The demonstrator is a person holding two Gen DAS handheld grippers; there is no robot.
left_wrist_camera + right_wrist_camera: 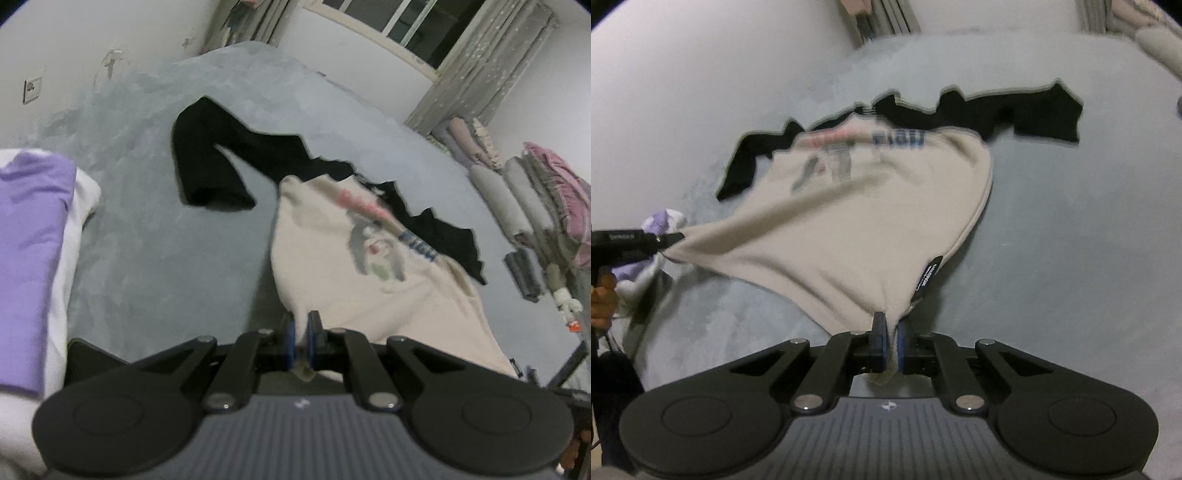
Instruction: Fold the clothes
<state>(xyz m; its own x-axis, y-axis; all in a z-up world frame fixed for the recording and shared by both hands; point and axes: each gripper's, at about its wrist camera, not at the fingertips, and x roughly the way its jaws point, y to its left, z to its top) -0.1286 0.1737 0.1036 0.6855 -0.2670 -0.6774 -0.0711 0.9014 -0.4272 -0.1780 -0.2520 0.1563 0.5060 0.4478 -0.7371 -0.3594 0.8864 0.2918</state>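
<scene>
Holding the hem of a cream T-shirt at two points, we keep both grippers clamped on its cloth. In the right wrist view, the right gripper has its blue-padded jaws pressed together on a bunched fold of the shirt, with a strip of fabric hanging down between them; a small black label on the side seam sits just beyond the fingertips. At the left edge of the same view, the left gripper pinches the shirt's other near corner, and our hand shows beneath it. In the left wrist view, the left gripper likewise has its jaws closed on a thin fold of the cream cloth.

The shirt is stretched between the two grips, its near edge raised off the bed and its printed side, with pink and blue lettering, facing up. Its far part lies across a black garment, which is spread on the grey bedcover with one sleeve or leg, we cannot tell which, folded back to the left. Both views are blurred around the print.

To the near left of the bed sits a folded purple garment on top of white cloth. Along the far right side stand rolled grey bedding and a pink bundle, beneath a curtained window.
</scene>
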